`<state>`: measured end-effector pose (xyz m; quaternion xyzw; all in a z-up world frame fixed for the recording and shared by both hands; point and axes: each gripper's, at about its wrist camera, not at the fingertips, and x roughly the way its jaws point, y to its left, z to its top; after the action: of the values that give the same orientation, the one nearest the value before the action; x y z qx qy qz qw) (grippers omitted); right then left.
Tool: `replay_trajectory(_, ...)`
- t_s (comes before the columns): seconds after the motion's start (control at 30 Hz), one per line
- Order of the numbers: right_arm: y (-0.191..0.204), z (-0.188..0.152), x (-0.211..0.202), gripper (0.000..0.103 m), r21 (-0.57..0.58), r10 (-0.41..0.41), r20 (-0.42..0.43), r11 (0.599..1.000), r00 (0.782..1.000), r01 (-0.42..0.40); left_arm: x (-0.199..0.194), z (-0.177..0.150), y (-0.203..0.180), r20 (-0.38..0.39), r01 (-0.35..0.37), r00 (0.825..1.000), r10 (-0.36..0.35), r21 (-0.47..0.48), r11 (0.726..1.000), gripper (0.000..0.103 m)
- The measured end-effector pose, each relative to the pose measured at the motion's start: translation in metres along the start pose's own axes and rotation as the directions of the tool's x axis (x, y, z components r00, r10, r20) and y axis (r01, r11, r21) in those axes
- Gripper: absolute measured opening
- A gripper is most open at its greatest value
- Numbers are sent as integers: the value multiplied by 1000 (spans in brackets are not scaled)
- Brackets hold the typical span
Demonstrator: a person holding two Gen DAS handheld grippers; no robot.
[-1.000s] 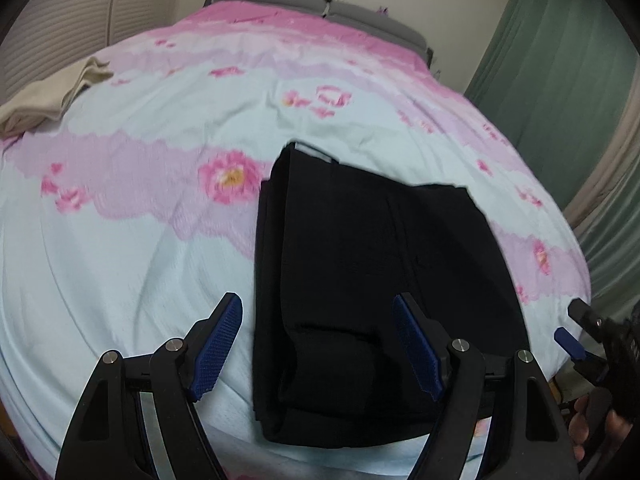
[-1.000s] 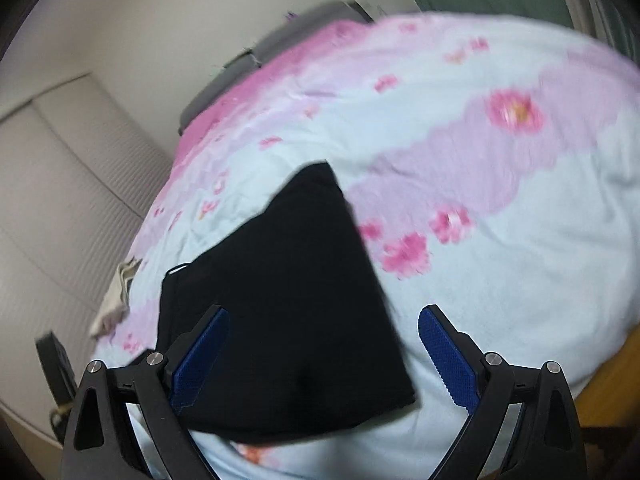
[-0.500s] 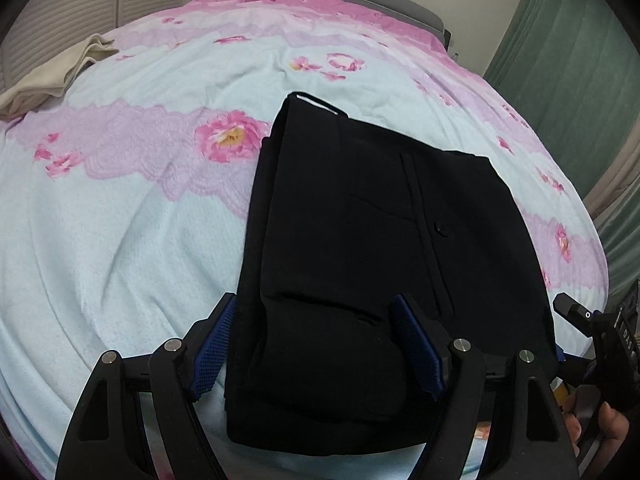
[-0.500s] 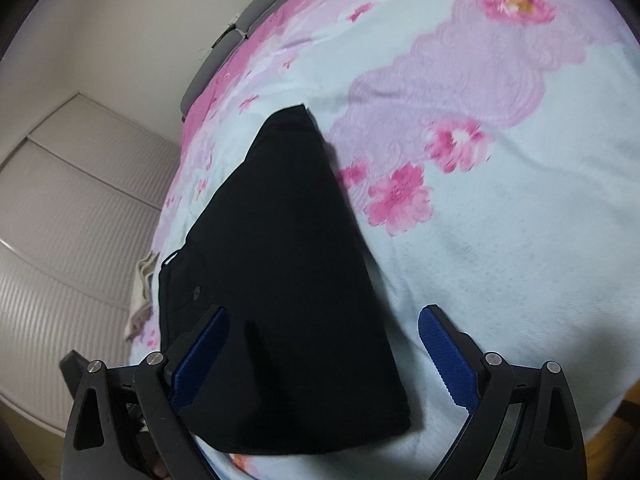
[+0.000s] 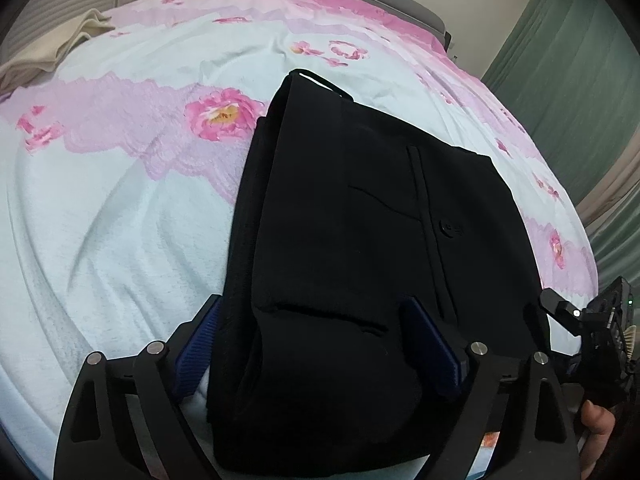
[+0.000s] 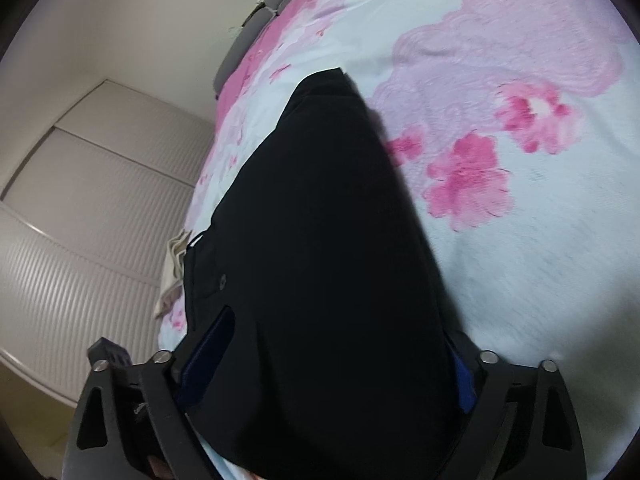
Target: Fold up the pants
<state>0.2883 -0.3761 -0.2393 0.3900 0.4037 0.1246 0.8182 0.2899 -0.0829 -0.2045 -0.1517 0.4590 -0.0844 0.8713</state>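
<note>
Black folded pants (image 5: 360,264) lie flat on the bed's floral cover (image 5: 120,216), and both tools are down at the near edge. The left gripper (image 5: 316,344) straddles the near-left corner, its jaws opening, the cloth between the blue pads (image 5: 196,344) but not pinched. The right gripper (image 6: 332,360) brackets the near-right part of the fold, its jaws closing yet wide, the fabric between them unclamped. A beige cloth (image 5: 52,52) sits far beyond the left jaws.

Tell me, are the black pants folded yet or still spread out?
Folded. The black pants lie as a compact layered stack on the floral bedspread, with stacked edges along one side and a cuff end doubled over near the camera.
</note>
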Motion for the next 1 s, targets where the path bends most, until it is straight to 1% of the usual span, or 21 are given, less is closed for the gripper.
replay_trajectory(0.03,-1,1,3,86,3,5,-5,1000,1000,-5,1,0,1,0,6,1000,-6,-5,1000,91)
replay_trajectory(0.07,-3,2,4,79,10,10,-9,1000,1000,-10,3,0,0,1,11,1000,-11,-8,1000,91)
replay_trajectory(0.1,-5,3,5,73,24,17,-16,1000,1000,-17,4,0,0,2,15,1000,-15,-11,1000,91)
replay_trajectory(0.17,-4,2,1,54,35,33,-33,999,999,-31,4,-1,-1,-2,22,1000,-22,-12,1000,90)
replay_trajectory(0.23,3,-1,-6,47,17,58,-42,998,997,-58,1,-1,-2,-5,31,1000,-31,-8,999,87)
replay_trajectory(0.3,9,-2,-8,46,-4,75,-52,997,996,-76,-1,-1,-2,1,34,999,-34,-3,999,83)
replay_trajectory(0.37,8,-2,-3,46,-4,67,-67,998,996,-67,-2,-2,-1,10,36,999,-36,4,999,79)
replay_trajectory(0.47,-6,-1,9,48,83,79,-89,994,993,-72,0,-2,0,19,29,999,-29,4,1000,72)
replay_trajectory(0.5,-3,-1,8,48,84,72,-84,994,994,-65,-1,-2,-2,22,29,999,-29,15,999,64)
replay_trajectory(0.53,5,-1,6,45,61,65,-76,996,995,-60,-3,0,-2,25,33,999,-34,21,999,54)
replay_trajectory(0.57,13,0,4,39,37,68,-64,997,996,-66,-5,2,-2,28,35,999,-36,26,999,50)
replay_trajectory(0.6,22,0,-2,37,22,78,-48,997,996,-77,-7,3,-2,28,36,999,-36,27,999,43)
replay_trajectory(0.63,31,1,-7,31,7,97,-35,995,995,-97,-8,6,-1,22,38,999,-39,31,999,40)
replay_trajectory(0.67,37,2,-12,28,-7,105,-24,994,994,-105,-9,8,-2,17,40,999,-41,37,998,38)
replay_trajectory(0.73,48,3,-19,26,-21,105,-10,994,994,-105,-14,10,-4,22,50,998,-51,48,998,32)
replay_trajectory(0.9,65,2,-38,24,-34,102,26,994,994,-101,-28,17,-9,28,83,996,-85,51,995,27)
replay_trajectory(1.0,78,-1,-43,24,-58,87,38,995,995,-85,-35,21,-7,10,113,993,-114,38,993,26)
